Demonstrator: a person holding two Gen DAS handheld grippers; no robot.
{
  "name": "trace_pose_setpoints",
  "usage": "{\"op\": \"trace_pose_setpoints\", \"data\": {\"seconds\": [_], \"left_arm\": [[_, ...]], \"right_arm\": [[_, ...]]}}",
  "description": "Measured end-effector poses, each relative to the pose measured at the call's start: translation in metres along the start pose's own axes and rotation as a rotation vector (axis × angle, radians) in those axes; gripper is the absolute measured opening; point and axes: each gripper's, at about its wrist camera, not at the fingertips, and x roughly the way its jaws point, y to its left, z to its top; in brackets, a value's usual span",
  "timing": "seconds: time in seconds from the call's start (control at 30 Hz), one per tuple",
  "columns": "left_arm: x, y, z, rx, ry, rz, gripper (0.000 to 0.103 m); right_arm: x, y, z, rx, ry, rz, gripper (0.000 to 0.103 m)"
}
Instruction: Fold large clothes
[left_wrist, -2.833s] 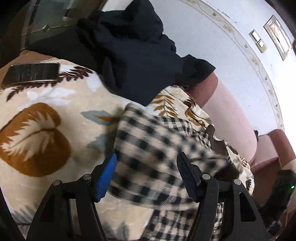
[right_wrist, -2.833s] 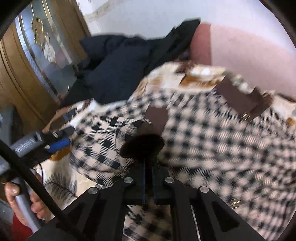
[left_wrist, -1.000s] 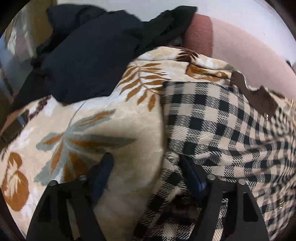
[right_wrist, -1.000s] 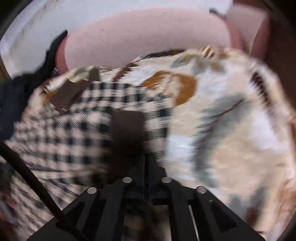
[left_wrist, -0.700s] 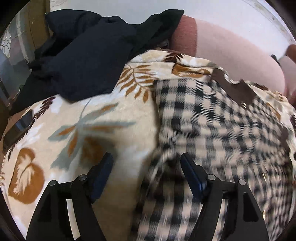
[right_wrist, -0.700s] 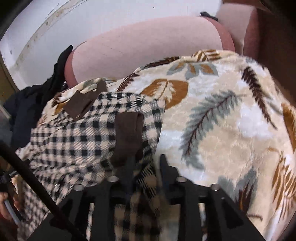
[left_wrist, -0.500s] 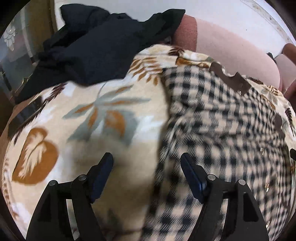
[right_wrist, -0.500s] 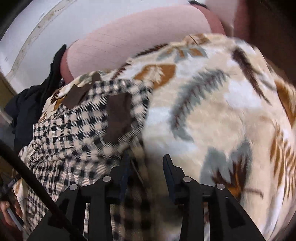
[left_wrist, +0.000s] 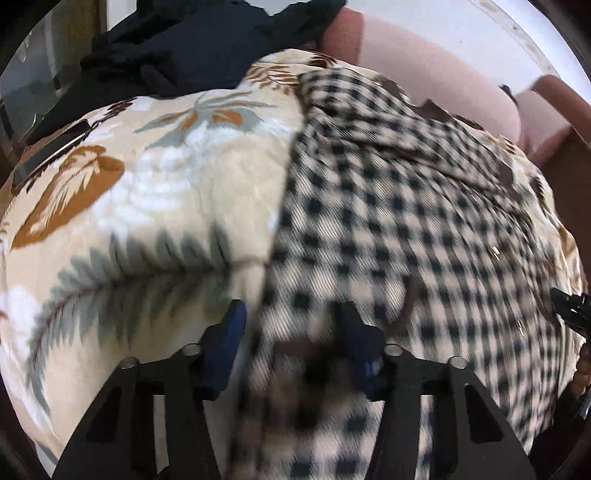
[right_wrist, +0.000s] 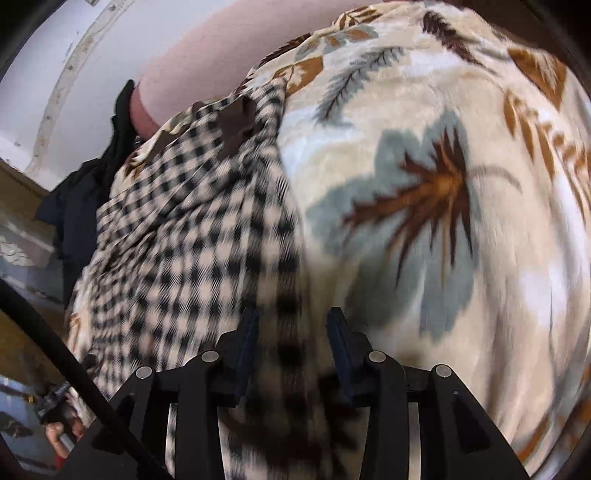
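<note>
- leaf-print blanket (left_wrist: 159, 206): cream plush with brown and grey-blue fronds, spread over a rounded seat; it fills most of both views and carries everything below.
- pink sofa back (left_wrist: 424, 55): upholstered, rising behind the blanket against a white wall.
- checked garment (left_wrist: 424, 229): cream and black check with dark brown patches, laid on the blanket; on the right half of the left wrist view, on the left half of the right wrist view (right_wrist: 192, 236). its near edge runs down toward both cameras and is blurred.
- dark clothes (left_wrist: 207, 40): navy-black heap at the far end of the blanket, against the sofa back, apart from the checked garment.
- left tongs (left_wrist: 291, 332): black frame, blue pads, pointed steeply down at the garment's left edge. jaws closing; blurred checked cloth lies between them, and whether the pads press it yet cannot be told.
- right tongs (right_wrist: 291, 336): black frame, dark pads, pointed down at the garment's right edge. jaws part spread, a strip of checked cloth hanging between them, with a gap showing beside the right pad.
- black cable (right_wrist: 74, 369): crosses the lower left of the right wrist view.
- flat dark object (left_wrist: 48, 151): on the blanket's far left edge; kind not clear.
</note>
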Motion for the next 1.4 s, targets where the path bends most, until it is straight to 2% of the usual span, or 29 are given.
{"op": "trace_pose_setpoints", "data": {"seconds": [0.07, 0.23, 0.43, 0.6, 0.67, 0.73, 0.77, 0.8, 0.83, 0.9, 1.17, 1.4], "left_arm": [[-0.010, 0.000, -0.014, -0.019, -0.005, -0.035, 0.044], [-0.023, 0.010, -0.038, -0.106, -0.008, -0.190, 0.044], [-0.030, 0.007, -0.053, -0.134, 0.009, -0.292, 0.044], [-0.034, -0.001, -0.066, -0.127, 0.003, -0.287, 0.045], [-0.035, -0.004, -0.070, -0.125, -0.008, -0.267, 0.047], [-0.037, -0.007, -0.073, -0.125, -0.013, -0.243, 0.046], [-0.038, -0.009, -0.074, -0.126, -0.014, -0.225, 0.042], [-0.039, -0.010, -0.075, -0.129, -0.015, -0.199, 0.025], [-0.041, -0.009, -0.076, -0.134, -0.013, -0.171, 0.016], [-0.046, -0.004, -0.078, -0.167, -0.015, -0.180, 0.008], [-0.087, 0.013, -0.103, -0.245, -0.077, -0.213, 0.006], [-0.106, 0.018, -0.130, -0.250, -0.078, -0.212, 0.001]], "right_arm": [[-0.005, -0.004, -0.015, 0.021, 0.021, 0.082, 0.042], [-0.015, -0.016, -0.057, 0.066, 0.056, 0.250, 0.042], [-0.022, -0.017, -0.095, 0.077, 0.096, 0.372, 0.042], [-0.028, -0.007, -0.117, 0.030, 0.087, 0.359, 0.042], [-0.031, 0.000, -0.125, -0.001, 0.065, 0.322, 0.039], [-0.032, 0.006, -0.128, -0.025, 0.046, 0.278, 0.030], [-0.032, 0.009, -0.130, -0.034, 0.042, 0.253, 0.026], [-0.034, 0.008, -0.129, -0.040, 0.041, 0.243, 0.018], [-0.036, 0.007, -0.131, -0.046, 0.041, 0.237, 0.013], [-0.040, 0.006, -0.130, -0.048, 0.040, 0.240, 0.010], [-0.067, 0.006, -0.135, -0.088, 0.016, 0.248, 0.005], [-0.079, -0.010, -0.150, -0.075, 0.038, 0.237, 0.004]]}}
